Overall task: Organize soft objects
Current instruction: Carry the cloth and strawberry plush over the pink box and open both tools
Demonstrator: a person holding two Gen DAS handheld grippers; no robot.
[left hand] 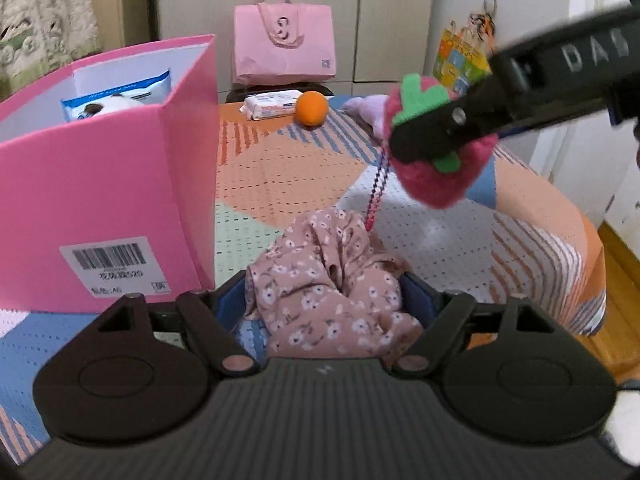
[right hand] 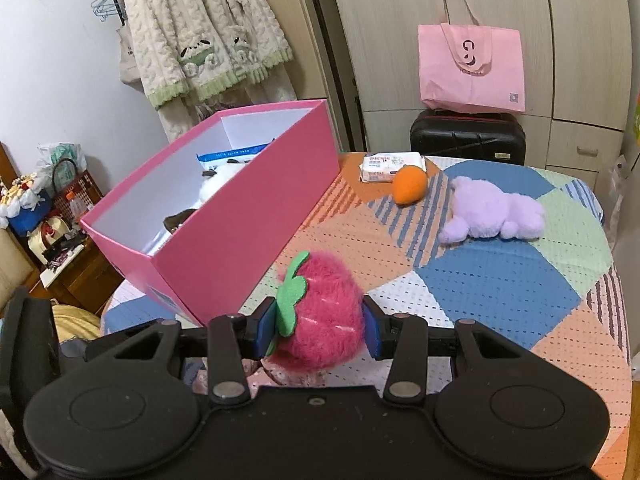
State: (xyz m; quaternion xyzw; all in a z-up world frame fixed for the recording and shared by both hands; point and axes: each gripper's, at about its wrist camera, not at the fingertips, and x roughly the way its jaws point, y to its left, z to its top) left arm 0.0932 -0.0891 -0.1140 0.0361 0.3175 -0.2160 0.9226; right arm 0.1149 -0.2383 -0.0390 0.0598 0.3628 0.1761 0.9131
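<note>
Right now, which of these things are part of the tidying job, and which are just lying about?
Part of the job:
strawberry plush in right claw
floral cloth in left claw
pink box
purple plush
carrot plush

Lying about:
wipes pack
pink tote bag
black suitcase
hanging fleece robe

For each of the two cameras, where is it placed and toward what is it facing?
Left wrist: on the left gripper, low over the bed, facing the pink box; its fingers hold floral cloth.
Right wrist: on the right gripper, higher, looking down; fingers clamp the strawberry plush.
Shared: box, strawberry, orange plush, pink bag.
</note>
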